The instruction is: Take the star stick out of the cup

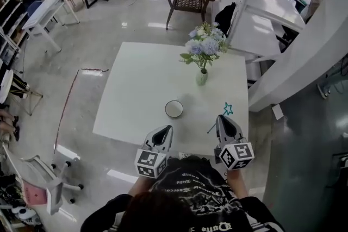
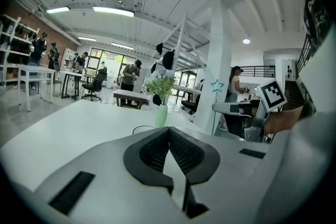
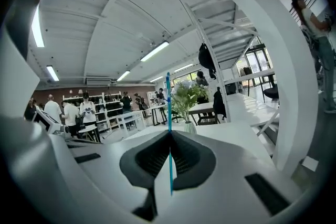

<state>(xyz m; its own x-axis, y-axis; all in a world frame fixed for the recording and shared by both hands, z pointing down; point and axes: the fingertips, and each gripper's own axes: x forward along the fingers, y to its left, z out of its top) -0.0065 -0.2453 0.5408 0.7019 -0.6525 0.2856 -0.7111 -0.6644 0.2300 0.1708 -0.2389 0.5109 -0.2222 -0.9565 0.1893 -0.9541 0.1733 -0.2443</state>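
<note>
Star stick (image 1: 228, 109) is poking up out of the right gripper (image 1: 222, 120), whose jaws are squeezing tight on its thin blue stem. It is hanging over the white table (image 1: 136, 89), off to the right of the cup (image 1: 174, 109) and not touching it. The left gripper (image 1: 165, 131) is hovering near the cup with its jaws pressed together, holding nothing.

No legible text anywhere; white print on person's black shirt (image 1: 190, 193) too blurred to read.
</note>
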